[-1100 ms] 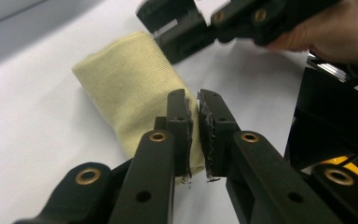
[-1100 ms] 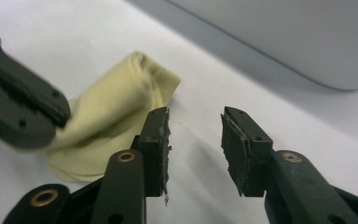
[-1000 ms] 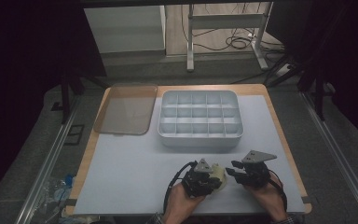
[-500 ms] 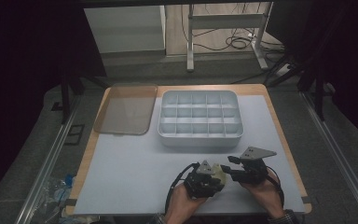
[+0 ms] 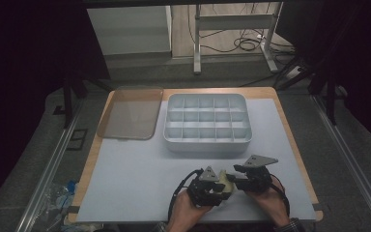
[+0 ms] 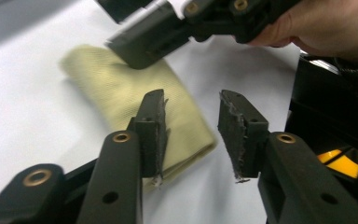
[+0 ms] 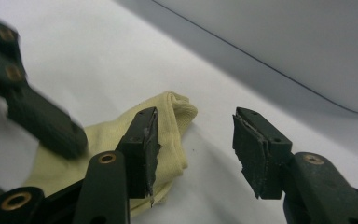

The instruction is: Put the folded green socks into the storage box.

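Both my grippers, left (image 6: 191, 133) and right (image 7: 196, 151), have jaws apart (left just been opening) over the yellow cloth (image 6: 135, 93) lying flat on the mat (image 5: 140, 183), so I'd guess pinching now bunches it.

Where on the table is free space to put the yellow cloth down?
Free: the mat between lid, tray and left gripper, and right of the tray. Crowded: the front edge, where both grippers meet over the cloth.
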`<move>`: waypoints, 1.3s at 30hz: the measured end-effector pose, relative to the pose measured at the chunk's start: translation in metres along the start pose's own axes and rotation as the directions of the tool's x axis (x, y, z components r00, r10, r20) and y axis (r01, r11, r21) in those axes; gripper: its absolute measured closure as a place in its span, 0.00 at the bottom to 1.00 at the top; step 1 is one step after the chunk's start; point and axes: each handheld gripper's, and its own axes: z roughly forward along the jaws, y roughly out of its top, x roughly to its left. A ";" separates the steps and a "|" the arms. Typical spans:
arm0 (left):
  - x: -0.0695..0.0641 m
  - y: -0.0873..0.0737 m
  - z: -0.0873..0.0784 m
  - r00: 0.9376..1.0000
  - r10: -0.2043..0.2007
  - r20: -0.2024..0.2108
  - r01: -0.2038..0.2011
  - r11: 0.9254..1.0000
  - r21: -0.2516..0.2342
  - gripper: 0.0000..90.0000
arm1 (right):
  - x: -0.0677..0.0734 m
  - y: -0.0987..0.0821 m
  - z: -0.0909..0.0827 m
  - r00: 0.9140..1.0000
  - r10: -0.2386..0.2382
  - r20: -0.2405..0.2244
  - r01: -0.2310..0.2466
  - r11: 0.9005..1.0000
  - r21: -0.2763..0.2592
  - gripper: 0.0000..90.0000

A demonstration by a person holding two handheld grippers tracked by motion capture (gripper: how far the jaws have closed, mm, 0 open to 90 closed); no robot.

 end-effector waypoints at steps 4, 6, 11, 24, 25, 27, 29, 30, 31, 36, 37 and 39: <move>0.008 -0.002 -0.012 0.998 -0.004 -0.069 0.004 1.000 -0.009 0.60 | 0.000 -0.001 0.001 1.000 -0.005 0.004 0.005 1.000 0.002 0.56; 0.012 -0.004 -0.014 0.995 -0.005 -0.100 0.005 1.000 -0.001 0.55 | 0.001 -0.001 0.001 1.000 -0.007 0.006 0.007 1.000 0.002 0.56; 0.014 -0.007 -0.009 0.990 -0.001 -0.144 -0.001 1.000 -0.011 0.42 | 0.002 -0.001 0.001 1.000 -0.009 0.010 0.009 1.000 0.002 0.56; 0.019 -0.011 0.005 0.983 0.019 -0.185 -0.013 0.999 0.033 0.31 | 0.004 -0.004 0.002 0.999 -0.034 0.022 0.034 0.999 -0.004 0.58; 0.020 -0.012 0.006 0.983 0.018 -0.183 -0.012 0.999 0.032 0.31 | 0.005 -0.005 0.003 0.999 -0.047 0.022 0.047 0.999 -0.005 0.62; 0.020 -0.012 0.006 0.983 0.016 -0.182 -0.010 0.999 0.032 0.31 | 0.006 -0.005 0.003 0.998 -0.051 0.023 0.051 0.999 -0.006 0.63; 0.021 -0.012 0.006 0.983 0.018 -0.182 -0.012 0.999 0.033 0.30 | 0.006 -0.006 0.004 0.999 -0.046 0.020 0.046 0.999 -0.009 0.64; 0.021 -0.012 0.006 0.983 0.017 -0.181 -0.011 0.999 0.033 0.30 | 0.005 -0.006 0.004 0.999 -0.041 0.016 0.042 0.999 -0.011 0.64; 0.021 -0.012 0.006 0.984 0.011 -0.179 -0.006 1.000 0.029 0.30 | 0.005 -0.007 0.004 0.999 -0.035 0.012 0.035 0.999 -0.012 0.64; 0.020 -0.011 0.006 0.982 0.014 -0.186 -0.008 0.999 0.036 0.29 | 0.009 -0.004 0.002 0.998 -0.044 0.044 0.044 0.999 0.001 0.62; 0.019 -0.011 0.006 0.982 0.018 -0.190 -0.011 0.999 0.038 0.29 | 0.010 -0.002 0.000 0.998 -0.044 0.049 0.043 0.999 0.008 0.61; 0.018 -0.011 0.006 0.981 0.018 -0.195 -0.011 0.999 0.036 0.29 | 0.011 -0.001 -0.004 0.998 -0.036 0.042 0.036 0.999 0.009 0.59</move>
